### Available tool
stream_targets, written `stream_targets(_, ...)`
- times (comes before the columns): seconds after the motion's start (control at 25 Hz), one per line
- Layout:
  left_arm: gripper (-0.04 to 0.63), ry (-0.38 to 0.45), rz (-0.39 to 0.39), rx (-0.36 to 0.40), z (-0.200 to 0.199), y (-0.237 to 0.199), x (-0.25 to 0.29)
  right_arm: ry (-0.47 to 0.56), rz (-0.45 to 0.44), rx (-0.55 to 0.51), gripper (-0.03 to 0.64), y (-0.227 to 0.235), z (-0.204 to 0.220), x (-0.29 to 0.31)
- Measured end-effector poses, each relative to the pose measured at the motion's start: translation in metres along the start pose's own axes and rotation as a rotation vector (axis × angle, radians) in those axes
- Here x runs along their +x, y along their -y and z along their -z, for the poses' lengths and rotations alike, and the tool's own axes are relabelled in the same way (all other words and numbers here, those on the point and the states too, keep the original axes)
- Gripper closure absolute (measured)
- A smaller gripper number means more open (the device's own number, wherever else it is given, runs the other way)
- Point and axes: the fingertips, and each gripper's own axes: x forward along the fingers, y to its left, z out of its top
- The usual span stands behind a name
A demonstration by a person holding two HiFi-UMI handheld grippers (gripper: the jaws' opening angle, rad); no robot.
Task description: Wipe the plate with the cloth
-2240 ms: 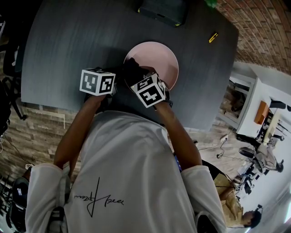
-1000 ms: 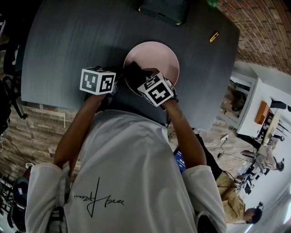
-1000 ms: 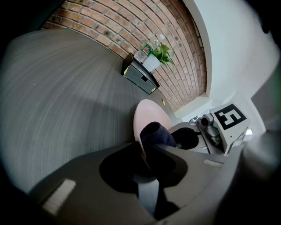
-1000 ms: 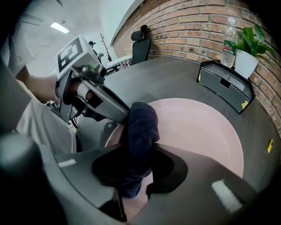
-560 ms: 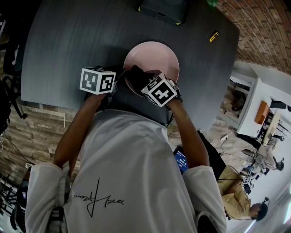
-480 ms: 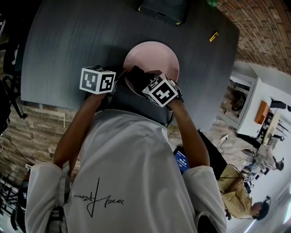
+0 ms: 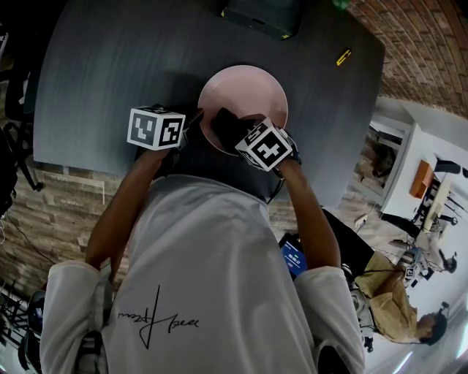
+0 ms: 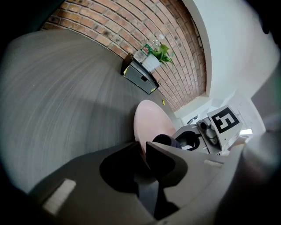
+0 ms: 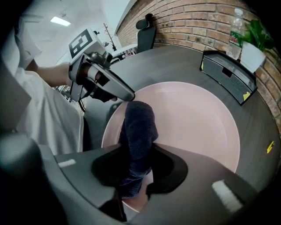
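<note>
Round pale-pink plate (image 7: 252, 88), clean and matte, on dark grey bench (image 7: 110, 66). Left claw (image 8: 141, 147) clamps its rim at 8 o'clock. Right claw (image 9: 137, 151) pinches bunched navy terry cloth (image 9: 139, 123), pressed on the plate near 7 o'clock.

There is one table (image 7: 110, 66). On it lie one pink plate (image 7: 252, 84) and one dark cloth (image 7: 225, 123). There are two tongs, the left tongs (image 8: 142, 151) and the right tongs (image 9: 137, 158), and each carries one marker cube (image 7: 156, 128), so two cubes in all. At the table's far edge are one black box (image 7: 259, 16), one potted plant (image 9: 259, 37) and at least one bottle (image 9: 237, 28). One small yellow thing (image 7: 343, 58) lies on the table. One office chair (image 9: 147, 28) stands beyond it.
</note>
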Motion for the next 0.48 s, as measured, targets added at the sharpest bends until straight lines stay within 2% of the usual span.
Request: stream_targets(0.48,0.523,0.001,0.002,0.001,0.0,-0.001,-0.001,-0.03,0.0,0.0,0.494,0.005,0.013,-0.004)
